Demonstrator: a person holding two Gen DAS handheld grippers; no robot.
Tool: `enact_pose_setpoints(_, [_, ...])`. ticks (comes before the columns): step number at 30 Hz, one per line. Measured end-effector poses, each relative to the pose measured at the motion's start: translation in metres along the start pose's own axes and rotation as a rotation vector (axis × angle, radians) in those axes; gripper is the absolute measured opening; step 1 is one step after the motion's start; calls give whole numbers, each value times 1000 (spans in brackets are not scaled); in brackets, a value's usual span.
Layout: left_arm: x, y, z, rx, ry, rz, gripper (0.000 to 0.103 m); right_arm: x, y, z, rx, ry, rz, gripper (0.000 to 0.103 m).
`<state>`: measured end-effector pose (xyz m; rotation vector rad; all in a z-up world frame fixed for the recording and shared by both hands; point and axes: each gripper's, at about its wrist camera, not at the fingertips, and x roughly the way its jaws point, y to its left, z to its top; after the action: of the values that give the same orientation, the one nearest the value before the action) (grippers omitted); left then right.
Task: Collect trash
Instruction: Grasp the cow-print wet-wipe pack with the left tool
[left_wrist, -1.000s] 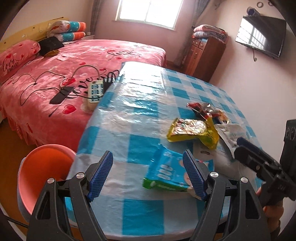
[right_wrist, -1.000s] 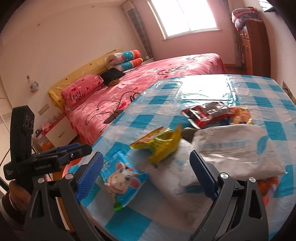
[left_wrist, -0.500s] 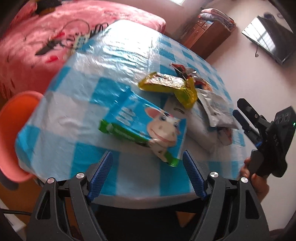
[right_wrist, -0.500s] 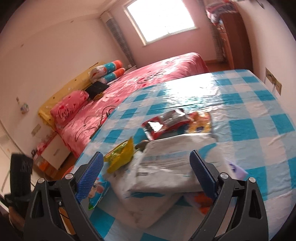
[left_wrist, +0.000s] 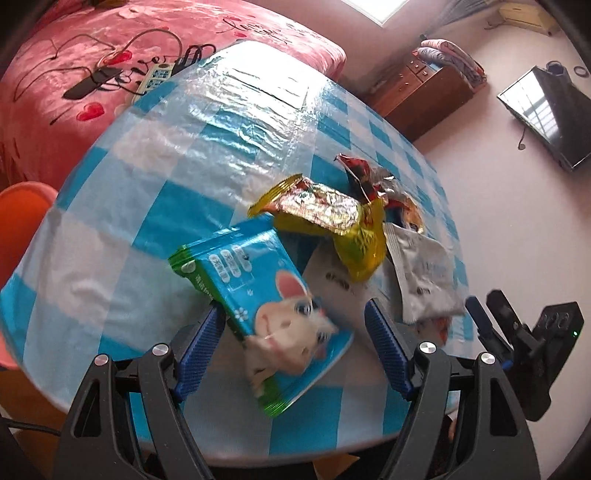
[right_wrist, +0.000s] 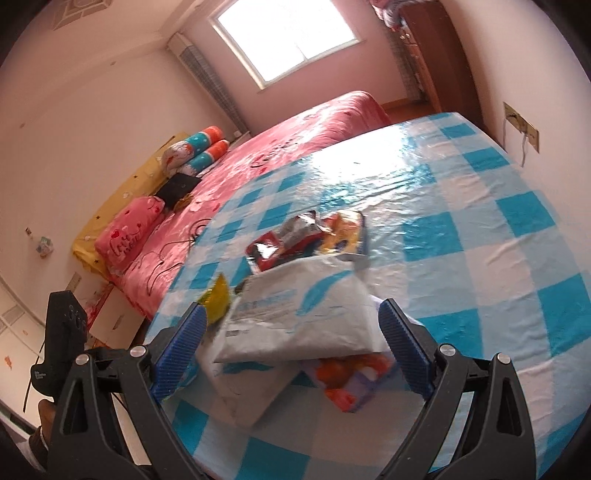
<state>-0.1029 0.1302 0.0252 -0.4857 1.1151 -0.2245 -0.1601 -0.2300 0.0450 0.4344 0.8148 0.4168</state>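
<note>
Wrappers lie in a heap near the front of a table with a blue-and-white checked cloth (left_wrist: 155, 177). A blue pouch with a cartoon cow (left_wrist: 266, 310) lies nearest, between the wide-apart fingers of my left gripper (left_wrist: 295, 343), which stands open just above it. Behind it are a yellow foil bag (left_wrist: 332, 221), a red wrapper (left_wrist: 358, 173) and a grey mailer bag (left_wrist: 424, 269). In the right wrist view my right gripper (right_wrist: 291, 350) is open over the grey mailer bag (right_wrist: 295, 317), with an orange-purple packet (right_wrist: 351, 380) under it and the red wrapper (right_wrist: 273, 251) beyond.
A bed with a pink cover (left_wrist: 55, 74) carries a power strip and cables left of the table. An orange chair (left_wrist: 18, 229) stands at the table's left corner. A wooden cabinet (left_wrist: 432, 92) and a wall television (left_wrist: 546, 114) are at the back right.
My left gripper tipped down and closed in on the blue cow pouch, which now lies between its fingers. My right gripper slid right, from the cow pouch to over the grey mailer.
</note>
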Motion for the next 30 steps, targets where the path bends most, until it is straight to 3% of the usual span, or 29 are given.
enact_pose_setpoints(3, [7,-4,4,13,-8,32,77,2,-15,-3,24,9,0,94])
enact_pose_setpoints(10, [12,-9,-1,69,-21,117,75,0,-8,-9,49,21,32,94])
enact_pose_setpoints(16, [11,-12,-6,111,-50,183,58,-4,-3,-20,87,22,56,94])
enact_pose_setpoints(20, [11,-9,-5,115,-67,188,48,0,-2,-10,77,4,58,94])
enact_pose_setpoints(22, [12,-8,-4,114,-72,182,45,4,-11,6,4,-37,6,94])
enact_pose_setpoints(26, [15,-8,0,122,-85,174,43,14,-19,15,-27,-28,-54,94])
enact_pose_setpoints(27, [16,-9,2,122,-88,172,42,25,-32,22,-6,10,-68,94])
enact_pose_setpoints(30, [20,-10,7,122,-96,164,42,35,-31,21,2,36,-30,94])
